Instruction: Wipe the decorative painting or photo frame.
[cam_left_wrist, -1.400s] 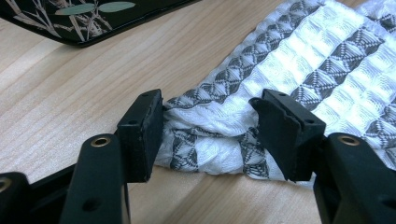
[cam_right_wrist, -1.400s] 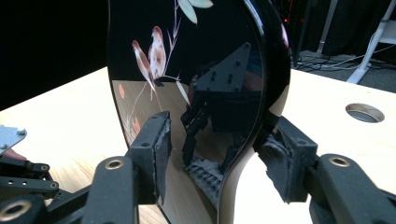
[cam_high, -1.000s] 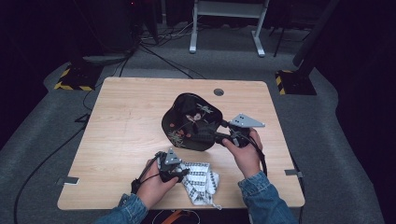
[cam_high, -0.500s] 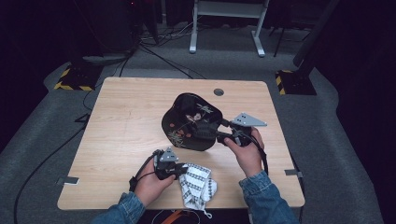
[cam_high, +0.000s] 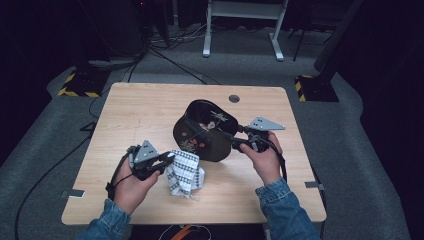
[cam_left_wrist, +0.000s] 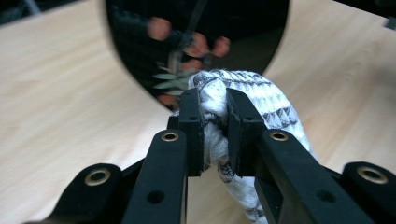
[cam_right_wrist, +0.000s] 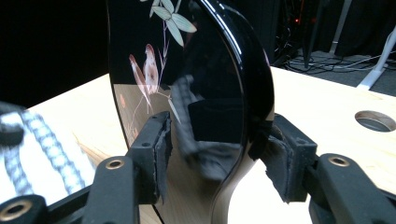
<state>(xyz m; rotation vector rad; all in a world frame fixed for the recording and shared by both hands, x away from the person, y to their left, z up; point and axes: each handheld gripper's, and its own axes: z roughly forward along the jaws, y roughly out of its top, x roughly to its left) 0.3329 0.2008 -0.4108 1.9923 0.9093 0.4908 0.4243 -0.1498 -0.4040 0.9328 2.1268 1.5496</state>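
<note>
My left tool (cam_high: 167, 161) has just closed on the cloth (cam_high: 186, 172); a bunched fold now sits pinched between its pads (cam_left_wrist: 191, 128). One second ago the cloth lay flat on the surface (cam_high: 150, 112) under that tool; now one end is lifted clear, and the rest hangs with its lower folds at the surface. The cloth sits just beside the tray (cam_high: 207, 131), toward me.

My right tool (cam_right_wrist: 212, 154) grips the rim of the black lacquer tray, one pad on each face, jaws wide apart. It holds the tray tilted up on edge, as before.

Judgement: the cloth is secured, so wiping the tray can begin.

No brand, label or writing is legible. The tray carries a painted leaf-and-bird motif.
</note>
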